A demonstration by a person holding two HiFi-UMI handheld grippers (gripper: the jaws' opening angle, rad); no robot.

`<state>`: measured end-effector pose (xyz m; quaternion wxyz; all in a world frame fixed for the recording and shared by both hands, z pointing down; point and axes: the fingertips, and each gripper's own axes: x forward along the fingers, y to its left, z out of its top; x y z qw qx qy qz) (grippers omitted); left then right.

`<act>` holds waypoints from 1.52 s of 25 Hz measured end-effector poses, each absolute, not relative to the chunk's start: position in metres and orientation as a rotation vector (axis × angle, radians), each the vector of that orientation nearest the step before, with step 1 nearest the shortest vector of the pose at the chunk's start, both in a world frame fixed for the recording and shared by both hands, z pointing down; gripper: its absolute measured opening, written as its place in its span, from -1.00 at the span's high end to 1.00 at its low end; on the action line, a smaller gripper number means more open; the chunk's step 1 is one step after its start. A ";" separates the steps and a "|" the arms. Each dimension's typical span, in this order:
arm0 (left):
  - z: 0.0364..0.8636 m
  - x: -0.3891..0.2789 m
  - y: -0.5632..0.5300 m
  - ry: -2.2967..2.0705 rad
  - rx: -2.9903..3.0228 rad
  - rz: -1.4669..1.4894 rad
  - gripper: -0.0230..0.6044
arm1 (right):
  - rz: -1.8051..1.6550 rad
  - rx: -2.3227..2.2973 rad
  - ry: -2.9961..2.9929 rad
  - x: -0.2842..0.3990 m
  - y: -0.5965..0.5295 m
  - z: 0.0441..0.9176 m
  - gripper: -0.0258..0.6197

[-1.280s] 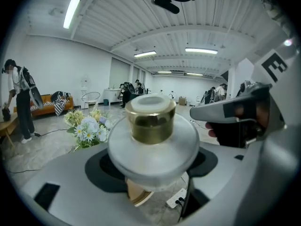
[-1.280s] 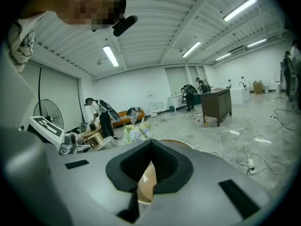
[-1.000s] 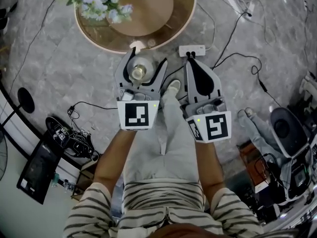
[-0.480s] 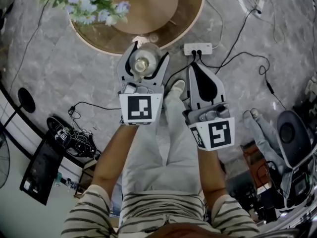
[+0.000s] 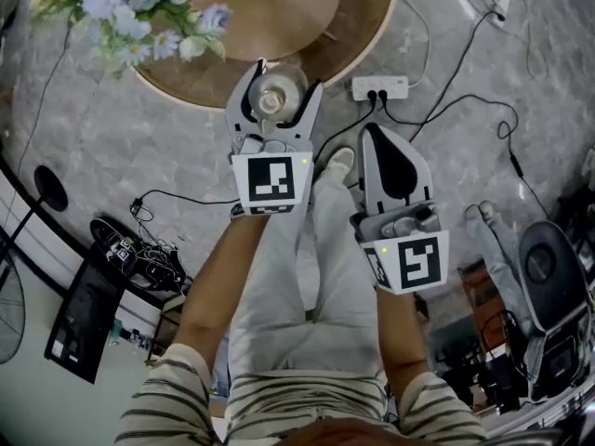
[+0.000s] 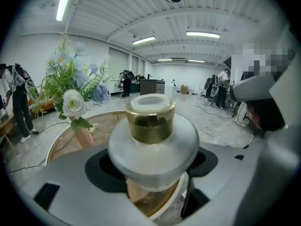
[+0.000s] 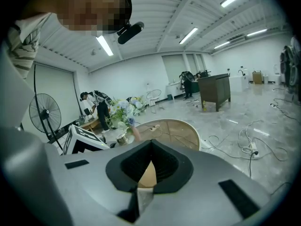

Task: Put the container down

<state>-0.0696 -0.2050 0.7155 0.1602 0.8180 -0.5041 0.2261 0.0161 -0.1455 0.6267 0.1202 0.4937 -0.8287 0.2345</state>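
Observation:
My left gripper is shut on a small frosted glass container with a gold collar and a white cap. It hangs upright over the near edge of the round wooden table. In the left gripper view the container's wide shoulder rests between the two grey jaws. My right gripper is shut with nothing in it, held lower and to the right, over the floor beside the table.
A vase of pale blue and white flowers stands on the table's left part. A white power strip and black cables lie on the marble floor. A fan and equipment stand at the left; people are far off.
Both grippers have moved forward toward the table. The left one with the container now reaches over the table's near edge.

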 end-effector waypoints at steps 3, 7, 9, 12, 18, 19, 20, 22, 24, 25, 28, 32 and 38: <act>0.737 -0.067 -0.211 -1.438 2.336 0.679 -0.14 | 0.713 1.435 -2.409 0.016 -0.145 0.639 0.89; 0.763 -0.070 -0.219 -1.431 2.326 0.710 -0.14 | 0.739 1.442 -2.391 0.017 -0.146 0.652 0.89; 0.773 -0.071 -0.222 -1.433 2.320 0.718 -0.14 | 0.743 1.445 -2.389 0.017 -0.147 0.656 0.89; 0.785 -0.071 -0.228 -1.434 2.317 0.728 -0.14 | 0.750 1.449 -2.382 0.019 -0.148 0.663 0.89; 0.801 -0.069 -0.239 -1.444 2.310 0.741 -0.14 | 0.751 1.440 -2.377 0.022 -0.147 0.671 0.89; 0.804 -0.068 -0.240 -1.443 2.307 0.743 -0.14 | 0.750 1.442 -2.374 0.023 -0.146 0.672 0.89; 0.807 -0.068 -0.241 -1.441 2.302 0.746 -0.14 | 0.752 1.446 -2.371 0.024 -0.146 0.674 0.89; 0.813 -0.069 -0.243 -1.441 2.288 0.752 -0.12 | 0.756 1.453 -2.365 0.026 -0.146 0.676 0.89; 0.818 -0.070 -0.243 -1.443 2.277 0.756 -0.12 | 0.762 1.456 -2.360 0.027 -0.146 0.679 0.89; 0.821 -0.070 -0.244 -1.445 2.272 0.759 -0.12 | 0.765 1.455 -2.359 0.026 -0.146 0.680 0.89; 0.828 -0.073 -0.246 -1.451 2.260 0.774 -0.12 | 0.770 1.451 -2.358 0.025 -0.147 0.681 0.89; 0.835 -0.076 -0.244 -1.454 2.245 0.788 -0.12 | 0.773 1.443 -2.354 0.023 -0.145 0.682 0.89; 0.838 -0.076 -0.247 -1.471 2.254 0.805 -0.12 | 0.779 1.448 -2.359 0.023 -0.146 0.682 0.89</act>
